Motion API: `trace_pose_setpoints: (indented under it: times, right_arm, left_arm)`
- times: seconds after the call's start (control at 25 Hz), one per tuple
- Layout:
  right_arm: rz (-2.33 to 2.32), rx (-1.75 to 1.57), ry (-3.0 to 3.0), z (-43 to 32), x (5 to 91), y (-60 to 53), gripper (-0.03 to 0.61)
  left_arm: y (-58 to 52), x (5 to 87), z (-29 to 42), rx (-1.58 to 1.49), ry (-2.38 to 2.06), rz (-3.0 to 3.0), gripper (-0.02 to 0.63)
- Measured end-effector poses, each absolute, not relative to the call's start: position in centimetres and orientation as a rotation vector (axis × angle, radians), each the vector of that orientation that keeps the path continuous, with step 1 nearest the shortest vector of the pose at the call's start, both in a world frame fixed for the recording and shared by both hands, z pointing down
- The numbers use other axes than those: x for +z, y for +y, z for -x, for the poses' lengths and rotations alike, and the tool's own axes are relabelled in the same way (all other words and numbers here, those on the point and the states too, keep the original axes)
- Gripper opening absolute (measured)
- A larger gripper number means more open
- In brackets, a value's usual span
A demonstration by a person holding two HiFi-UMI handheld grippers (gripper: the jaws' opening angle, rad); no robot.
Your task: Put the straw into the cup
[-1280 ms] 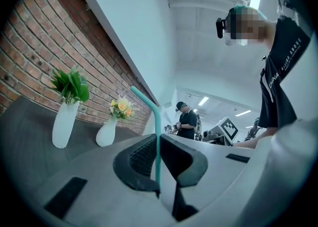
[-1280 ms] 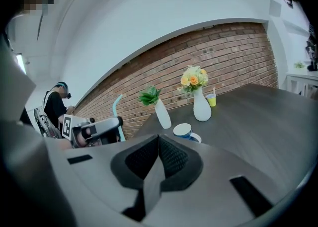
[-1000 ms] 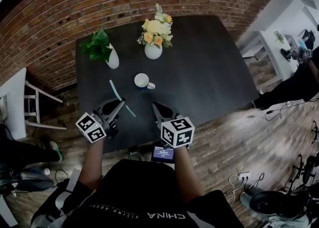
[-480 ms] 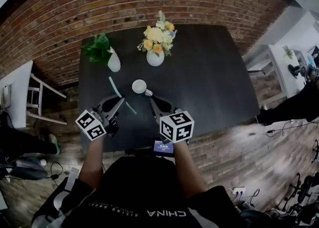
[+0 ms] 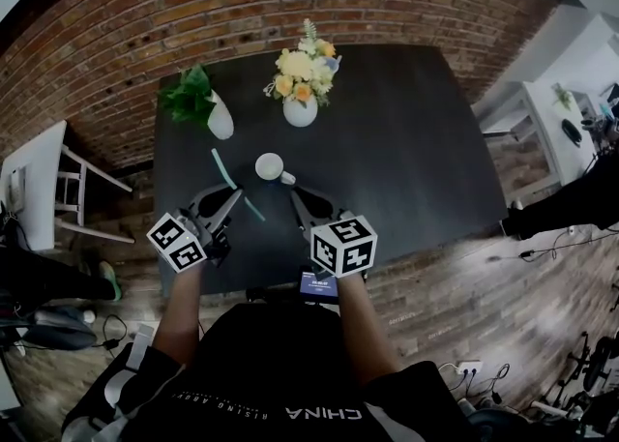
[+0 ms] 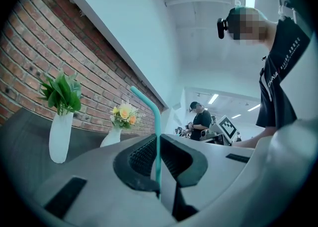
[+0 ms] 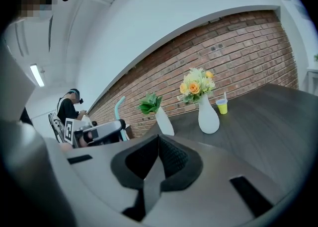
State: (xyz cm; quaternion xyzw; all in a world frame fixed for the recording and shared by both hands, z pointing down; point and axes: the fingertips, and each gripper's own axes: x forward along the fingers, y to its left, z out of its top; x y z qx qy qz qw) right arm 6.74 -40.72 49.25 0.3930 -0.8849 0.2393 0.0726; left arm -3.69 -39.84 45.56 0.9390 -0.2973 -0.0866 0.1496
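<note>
Clamping the teal straw (image 5: pixel 224 174) between its narrow jaws, the left gripper (image 5: pixel 232 200) hovers over the dark worktop (image 5: pixel 406 140), to the near left of the white cup (image 5: pixel 270 166). The straw slants past the cup's left side, apart from it. The right gripper (image 5: pixel 298 200) hangs just on the near side of the cup, jaws pressed together with nothing between them.

The black shirt (image 5: pixel 290 382) carries the white word "CHINA" in the head view, seen upside down; a smaller line of print beside it cannot be read; the small screen (image 5: pixel 317 283) shows characters too small to read; the cubes on the left gripper (image 5: pixel 230 198) and right gripper (image 5: pixel 296 198) bear black-and-white square markers, without letters
</note>
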Motion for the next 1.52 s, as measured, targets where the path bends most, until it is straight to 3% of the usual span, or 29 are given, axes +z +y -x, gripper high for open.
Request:
trace_pose_setpoints:
  times: [0.56, 1.0, 1.52]
  right_arm:
    - [-1.095, 0.724, -2.668, -7.4, 49.7, -40.3, 0.008]
    - [-0.955, 0.659, -2.713, -11.0, 49.1, -43.5, 0.008]
    - [-1.044, 0.731, -2.665, -9.8, 51.1, -49.1, 0.008]
  left_arm:
    - [-40.3, 45.3, 3.3, -0.234, -0.886, -2.695, 0.025]
    - [-43.8, 40.6, 1.4, -0.29, -1.009, -2.736, 0.025]
    - [-51.0, 45.4, 2.2, -0.245, -1.02, -2.686, 0.025]
